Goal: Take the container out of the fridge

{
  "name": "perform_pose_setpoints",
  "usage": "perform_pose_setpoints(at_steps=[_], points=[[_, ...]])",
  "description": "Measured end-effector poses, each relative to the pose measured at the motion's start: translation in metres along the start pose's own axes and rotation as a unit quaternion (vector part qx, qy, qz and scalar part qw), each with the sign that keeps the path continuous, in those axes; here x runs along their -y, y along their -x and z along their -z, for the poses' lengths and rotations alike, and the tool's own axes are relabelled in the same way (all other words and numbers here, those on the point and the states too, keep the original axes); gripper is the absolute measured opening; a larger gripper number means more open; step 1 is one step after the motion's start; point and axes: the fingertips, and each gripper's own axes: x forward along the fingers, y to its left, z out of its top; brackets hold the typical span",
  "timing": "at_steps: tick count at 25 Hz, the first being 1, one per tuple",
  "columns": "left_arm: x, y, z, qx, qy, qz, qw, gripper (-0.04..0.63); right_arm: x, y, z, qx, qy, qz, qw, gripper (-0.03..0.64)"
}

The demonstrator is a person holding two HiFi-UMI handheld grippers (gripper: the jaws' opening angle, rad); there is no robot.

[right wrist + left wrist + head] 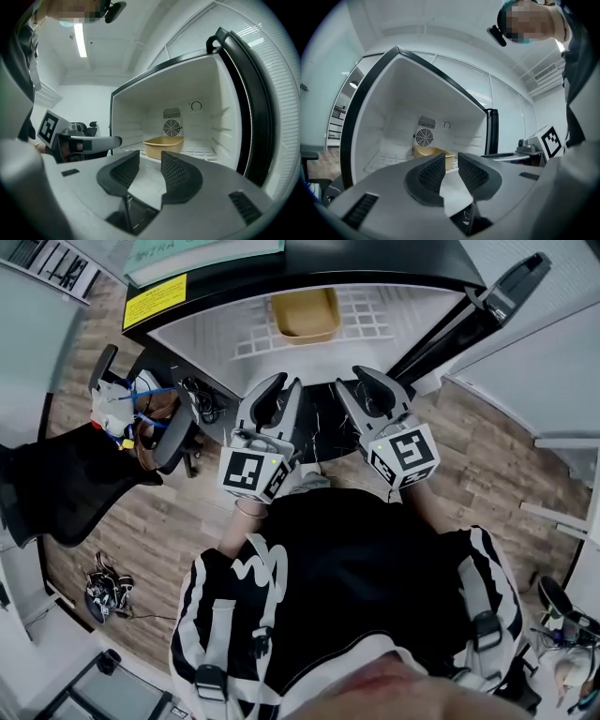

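Observation:
A tan, open-topped container [305, 313] sits on the white wire shelf inside the open fridge [394, 315], toward the back near the round fan grille. It also shows as the tan container [434, 157] past my left jaws and as the container [163, 146] past my right jaws. My left gripper [280, 390] and right gripper [350, 381] hover side by side in front of the fridge, short of the shelf. The left gripper [451, 163] stands open with nothing between its pads. The right gripper [150, 161] is also open and empty.
The black fridge door [473, 315] is swung open on the right and shows as a dark door edge [246, 98]. A black office chair [66, 484] and a cluttered stool [127, 409] stand to the left on the wood floor. A small bundle [101, 589] lies on the floor.

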Motion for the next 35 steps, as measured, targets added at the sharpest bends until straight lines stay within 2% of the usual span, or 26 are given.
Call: perform_pose_setpoints(at_steps=[7,14,27,35], points=[[-0.017,-0.016,0.000,0.001,-0.006,0.005,1.0000,0.114,0.019,-0.026,0.001,-0.018,0.010,0.002,1.000,0.183],[-0.030,-0.040,0.012,-0.035,-0.007,0.026,0.9990,0.172,0.032,-0.049,0.010,-0.049,0.013,-0.005,0.999,0.229],[-0.057,-0.066,0.030,-0.077,-0.022,0.013,0.9967,0.193,0.046,-0.085,0.014,-0.077,0.020,-0.011,0.997,0.244],[-0.056,-0.076,0.039,-0.112,-0.032,0.024,0.9929,0.195,0.047,-0.093,0.013,-0.083,0.028,-0.029,0.996,0.247]])
